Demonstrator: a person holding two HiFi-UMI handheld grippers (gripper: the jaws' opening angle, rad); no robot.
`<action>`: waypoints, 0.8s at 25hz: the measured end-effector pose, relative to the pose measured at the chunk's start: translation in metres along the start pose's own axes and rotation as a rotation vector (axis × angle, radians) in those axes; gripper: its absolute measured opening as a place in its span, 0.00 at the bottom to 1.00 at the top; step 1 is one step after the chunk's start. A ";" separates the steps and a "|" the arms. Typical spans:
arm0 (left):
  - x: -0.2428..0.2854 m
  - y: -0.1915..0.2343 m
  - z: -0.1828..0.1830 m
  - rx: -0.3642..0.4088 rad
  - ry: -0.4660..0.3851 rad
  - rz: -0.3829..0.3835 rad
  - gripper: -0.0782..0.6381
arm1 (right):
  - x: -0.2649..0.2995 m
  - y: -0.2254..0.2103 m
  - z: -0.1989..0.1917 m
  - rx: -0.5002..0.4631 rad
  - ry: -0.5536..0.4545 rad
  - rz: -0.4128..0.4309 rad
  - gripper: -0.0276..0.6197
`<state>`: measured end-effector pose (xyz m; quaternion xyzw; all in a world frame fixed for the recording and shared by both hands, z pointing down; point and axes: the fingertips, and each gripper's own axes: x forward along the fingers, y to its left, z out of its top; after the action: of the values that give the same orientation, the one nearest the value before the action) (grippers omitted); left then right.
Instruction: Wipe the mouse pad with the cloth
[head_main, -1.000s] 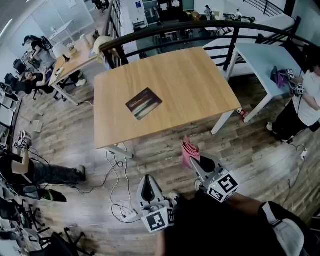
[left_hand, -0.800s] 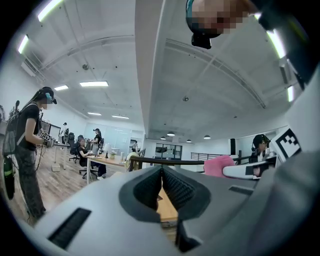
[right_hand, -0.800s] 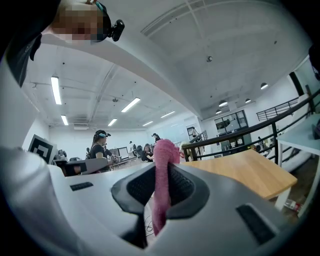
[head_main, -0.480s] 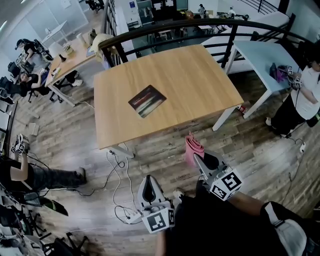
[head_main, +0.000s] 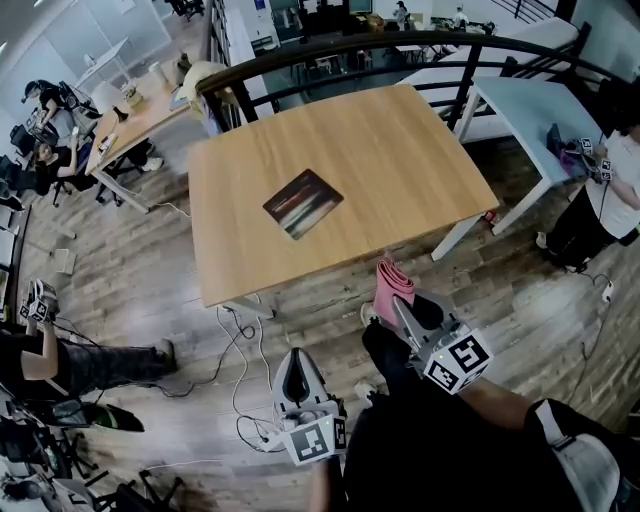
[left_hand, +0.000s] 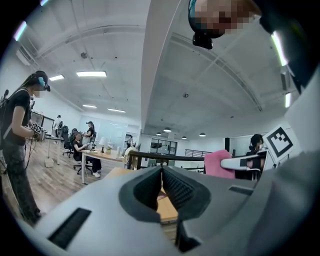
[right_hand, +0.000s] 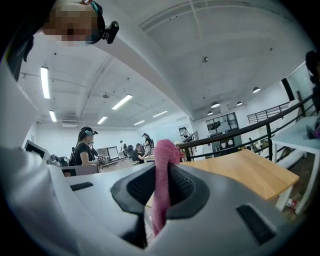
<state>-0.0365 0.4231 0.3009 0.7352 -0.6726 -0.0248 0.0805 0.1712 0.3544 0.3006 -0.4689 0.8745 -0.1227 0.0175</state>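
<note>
The wooden tabletop (head_main: 400, 150) stands ahead, and both claws hang short of its near edge. The dark mouse pad (head_main: 303, 203) lies flat, left of the tabletop's middle. It looks thin and apt to slide, so the wipe wants downward pressure. The pink cloth (head_main: 392, 290), soft and limp, is pinched in the right claw (head_main: 402, 308), with a fold poking past the jaws. The left claw (head_main: 292, 358) is closed on nothing.

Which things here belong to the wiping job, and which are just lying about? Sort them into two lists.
Job in hand:
- pink cloth, clamped in the right gripper
- mouse pad, lying on the wooden table
- left gripper, shut and empty

Lying about:
- pale blue table
- black railing
- far desk with people seated by it
</note>
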 end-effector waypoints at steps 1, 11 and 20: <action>0.010 0.003 0.000 0.002 0.001 0.005 0.14 | 0.010 -0.004 0.001 -0.001 0.000 0.004 0.13; 0.148 0.025 0.016 0.013 0.009 0.040 0.14 | 0.137 -0.064 0.016 -0.007 0.016 0.060 0.13; 0.267 0.047 0.002 0.030 0.097 0.095 0.14 | 0.246 -0.124 0.024 -0.023 0.062 0.132 0.13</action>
<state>-0.0581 0.1541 0.3253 0.7038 -0.7024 0.0250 0.1029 0.1384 0.0809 0.3270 -0.4065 0.9050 -0.1255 -0.0072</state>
